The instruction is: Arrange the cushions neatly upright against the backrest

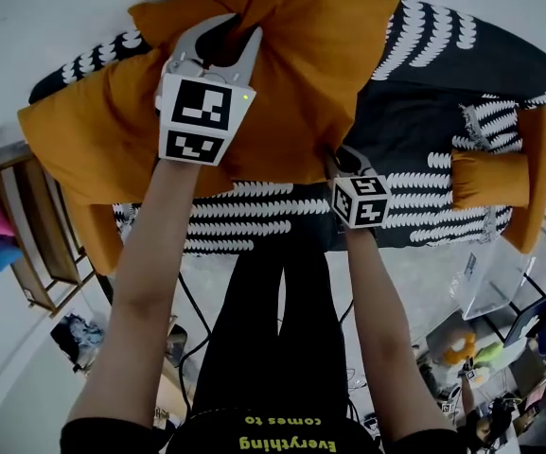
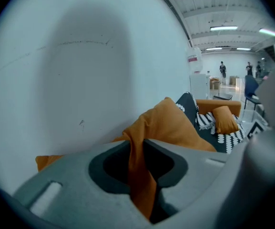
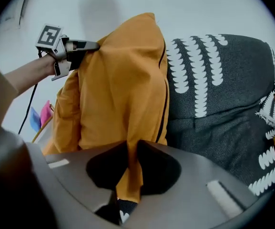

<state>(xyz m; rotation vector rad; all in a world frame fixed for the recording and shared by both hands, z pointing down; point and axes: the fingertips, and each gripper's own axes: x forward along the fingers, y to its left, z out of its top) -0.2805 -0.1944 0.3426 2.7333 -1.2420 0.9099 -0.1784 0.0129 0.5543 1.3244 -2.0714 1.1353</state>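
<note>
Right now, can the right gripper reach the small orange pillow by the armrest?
Probably not yet: the right gripper is shut on the big orange cushion. The sofa seat toward the small orange pillow looks bare, though.

We identify three orange cushions. The large cushion (image 1: 301, 74) stands roughly upright against the dark, white-patterned backrest (image 1: 471, 45); its fabric is pinched at the top edge by the left gripper (image 1: 225, 34) and at the lower edge by the right gripper (image 3: 129, 149) — both clamped on cloth. A second large cushion (image 1: 83, 130) slumps at its left side, touching it; a small cushion (image 1: 487, 179) lies on the seat just beside the orange armrest (image 1: 540, 178) — well apart from the other two.
</note>
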